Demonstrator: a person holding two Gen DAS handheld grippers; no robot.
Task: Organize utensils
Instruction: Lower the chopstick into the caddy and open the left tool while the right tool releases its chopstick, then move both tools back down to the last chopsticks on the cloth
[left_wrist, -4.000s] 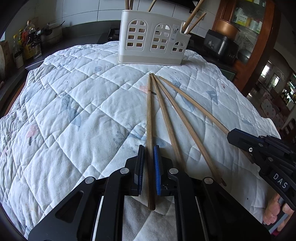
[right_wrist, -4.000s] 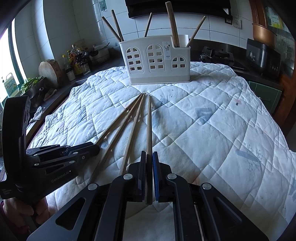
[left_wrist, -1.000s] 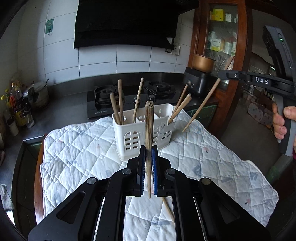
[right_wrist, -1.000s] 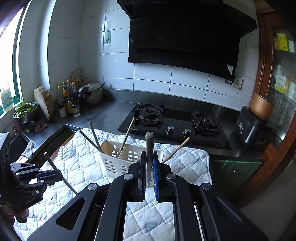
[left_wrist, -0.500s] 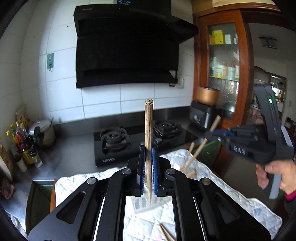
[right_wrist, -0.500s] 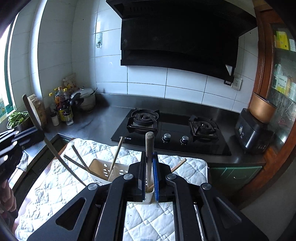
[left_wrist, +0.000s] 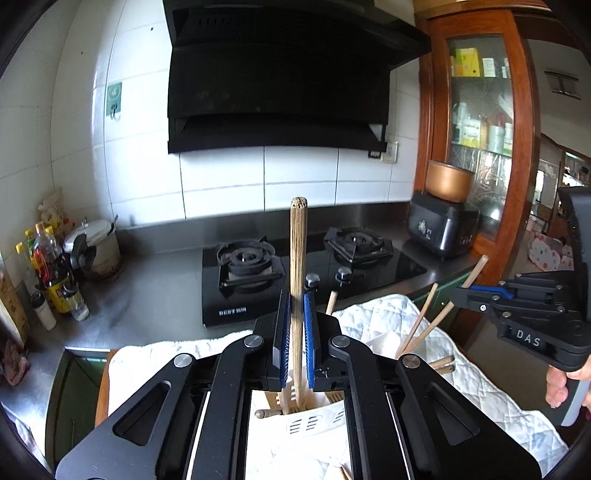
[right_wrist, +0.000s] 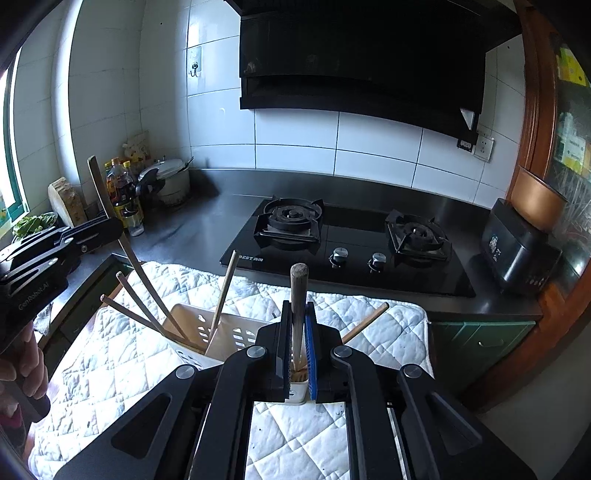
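Observation:
My left gripper (left_wrist: 295, 308) is shut on a wooden chopstick (left_wrist: 298, 254) that stands upright between its blue pads. Its lower end hangs over the white slotted holder (left_wrist: 314, 421) just below. My right gripper (right_wrist: 297, 314) is shut on another chopstick (right_wrist: 298, 291), also upright, with its lower end above the holder's (right_wrist: 207, 332) right end. Several chopsticks (right_wrist: 225, 288) lean inside the holder. In the right wrist view the left gripper (right_wrist: 110, 225) shows at the left; its chopstick (right_wrist: 107, 199) slants down into the holder's left compartment. In the left wrist view the right gripper (left_wrist: 463, 291) hangs at the right.
The holder stands on a white quilted cloth (right_wrist: 110, 369) spread on the counter. Behind it lie a black gas hob (right_wrist: 347, 243), bottles (right_wrist: 123, 199) and a pot (right_wrist: 170, 181) at the left, and a black cooker (right_wrist: 517, 251) by a wooden cabinet (left_wrist: 480, 110) at the right.
Both grippers have moved forward over the holder with their chopsticks still held. The holder has slid down under the fingers in both views. The left chopstick's tip now reaches into the holder.

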